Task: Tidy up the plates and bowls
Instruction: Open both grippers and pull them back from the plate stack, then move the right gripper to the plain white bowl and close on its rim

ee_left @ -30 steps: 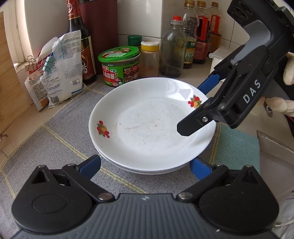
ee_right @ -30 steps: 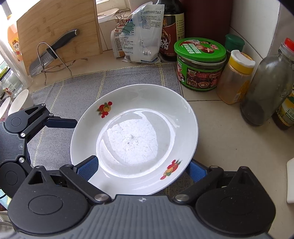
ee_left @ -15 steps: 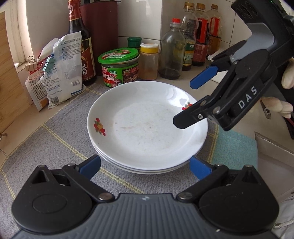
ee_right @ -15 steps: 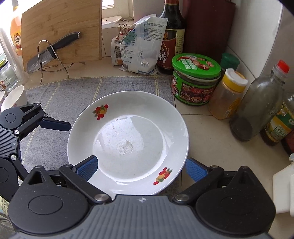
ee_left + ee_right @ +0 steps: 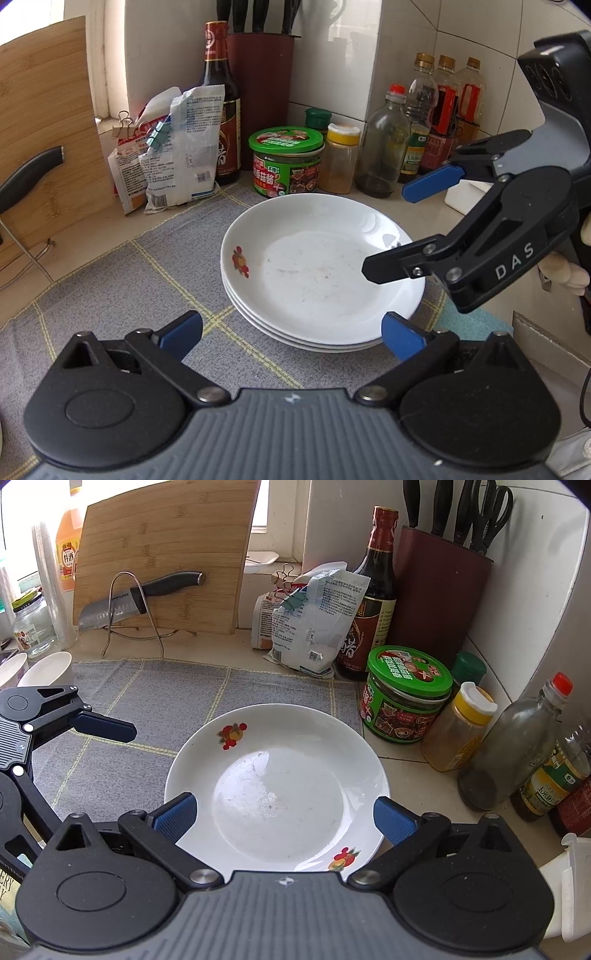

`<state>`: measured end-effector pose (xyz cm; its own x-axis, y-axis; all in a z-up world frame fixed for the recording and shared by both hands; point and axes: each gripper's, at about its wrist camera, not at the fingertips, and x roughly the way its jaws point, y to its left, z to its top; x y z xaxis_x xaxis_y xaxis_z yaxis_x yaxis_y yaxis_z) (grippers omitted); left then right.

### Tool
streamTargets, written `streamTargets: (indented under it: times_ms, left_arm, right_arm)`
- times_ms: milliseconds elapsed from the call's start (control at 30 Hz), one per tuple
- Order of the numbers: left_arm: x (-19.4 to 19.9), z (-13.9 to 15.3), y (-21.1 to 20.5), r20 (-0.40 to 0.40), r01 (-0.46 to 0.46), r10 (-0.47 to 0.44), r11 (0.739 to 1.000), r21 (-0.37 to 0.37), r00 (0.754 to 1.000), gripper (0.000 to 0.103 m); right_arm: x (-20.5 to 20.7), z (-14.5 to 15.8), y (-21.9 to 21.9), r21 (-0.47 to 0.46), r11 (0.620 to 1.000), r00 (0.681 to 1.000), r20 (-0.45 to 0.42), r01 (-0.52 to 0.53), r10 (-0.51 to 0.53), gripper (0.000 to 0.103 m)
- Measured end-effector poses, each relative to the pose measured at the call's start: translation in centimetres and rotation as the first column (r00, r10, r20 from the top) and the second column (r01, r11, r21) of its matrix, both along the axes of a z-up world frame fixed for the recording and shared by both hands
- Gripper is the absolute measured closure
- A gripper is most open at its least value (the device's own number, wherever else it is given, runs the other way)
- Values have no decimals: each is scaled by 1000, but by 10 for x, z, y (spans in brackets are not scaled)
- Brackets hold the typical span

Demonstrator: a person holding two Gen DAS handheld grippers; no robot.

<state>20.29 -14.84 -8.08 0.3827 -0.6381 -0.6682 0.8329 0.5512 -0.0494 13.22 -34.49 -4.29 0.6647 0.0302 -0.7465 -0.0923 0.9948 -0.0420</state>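
A stack of three white plates (image 5: 317, 273) with fruit decals rests on the grey checked mat (image 5: 122, 280). My left gripper (image 5: 291, 336) hovers open just short of the stack's near edge, nothing between its blue pads. My right gripper (image 5: 410, 225) hangs open above the stack's right rim, clear of it. In the right wrist view the same plates (image 5: 277, 786) lie in front of my open right gripper (image 5: 284, 818), and one of the left gripper's fingers (image 5: 107, 725) reaches in from the left over the mat. Two white bowls (image 5: 48, 666) stand at the mat's far left edge.
Behind the plates stand a green-lidded jar (image 5: 286, 162), a yellow-capped spice jar (image 5: 340, 158), several bottles (image 5: 384, 144) and a dark sauce bottle (image 5: 219, 99). Clipped bags (image 5: 177, 147), a bamboo board (image 5: 162, 554) with a knife (image 5: 140, 596) and a knife block (image 5: 436, 590) line the wall.
Both grippers have pulled back and up from the plate stack, which looks smaller now. The right gripper's fingers no longer straddle the top plate's rim.
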Motion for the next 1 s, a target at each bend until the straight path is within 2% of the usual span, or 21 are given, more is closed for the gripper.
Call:
streamTargets:
  times_ms: [200,333,467,567,733,900,1000]
  left_arm:
    - [-9,7,15,10,-106,107,994,-32,994,1]
    - [-16,13,23,26,-148,150,988,-48,988,1]
    - [-21,12,30,28,-231,232,973,-10,972,1]
    - [-25,12,41,-7,-279,279,960,-7,960,1]
    - [-33,15,64,-8,-356,356,935,6,935,1]
    - [-37,18,91,-16,-369,369,929,-22,929,1]
    - [-41,20,110,5,-382,382,923,-40,924,1]
  right_arm:
    - [-9,4,6,1,1000,998,60,-10,10,0]
    - [-12,8,10,37,998,995,91,-52,49,0]
    - [-11,10,17,45,992,987,113,-117,111,0]
    - [-9,10,22,44,984,978,126,-174,167,0]
    - [-4,6,34,70,966,962,135,-247,237,0]
    - [-5,5,55,74,957,955,127,-279,269,0]
    - [-8,7,71,58,955,951,130,-290,281,0]
